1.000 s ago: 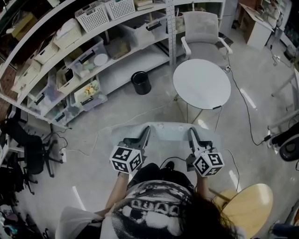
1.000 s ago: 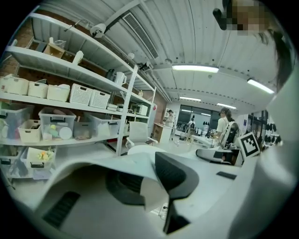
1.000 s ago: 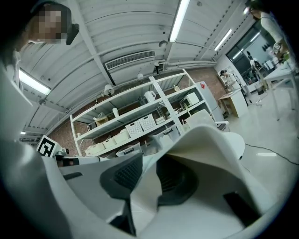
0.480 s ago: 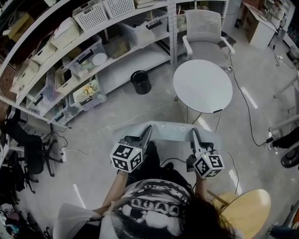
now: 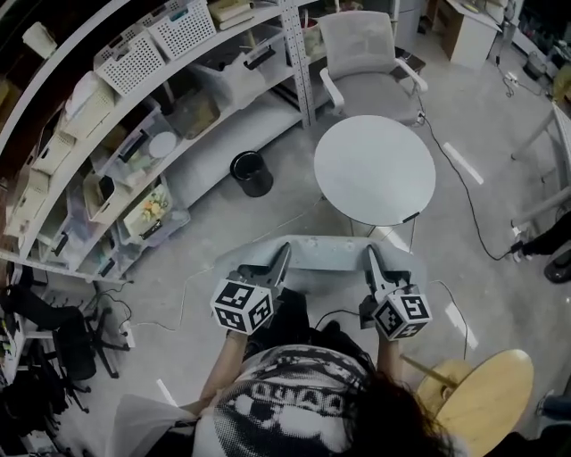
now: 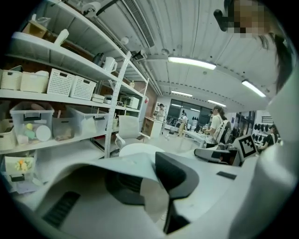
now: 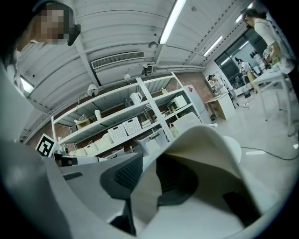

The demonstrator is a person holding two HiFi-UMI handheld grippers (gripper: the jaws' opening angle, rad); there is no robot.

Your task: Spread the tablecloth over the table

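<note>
The left gripper (image 5: 282, 252) and right gripper (image 5: 371, 253) are each pinching an edge of the pale tablecloth (image 5: 326, 253) at lower centre, a seemingly light, limp sheet best gripped near its corners

Pale grey tablecloth (image 5: 323, 254), white round table (image 5: 375, 170), black bin (image 5: 251, 173), light tan stool (image 5: 486, 397), grey floor (image 5: 486, 268). White lattice baskets (image 5: 183, 27). Black-and-white print on shirt (image 5: 294, 406). Black-and-white square markers on left gripper (image 5: 283, 253) and right gripper (image 5: 370, 254).
</note>
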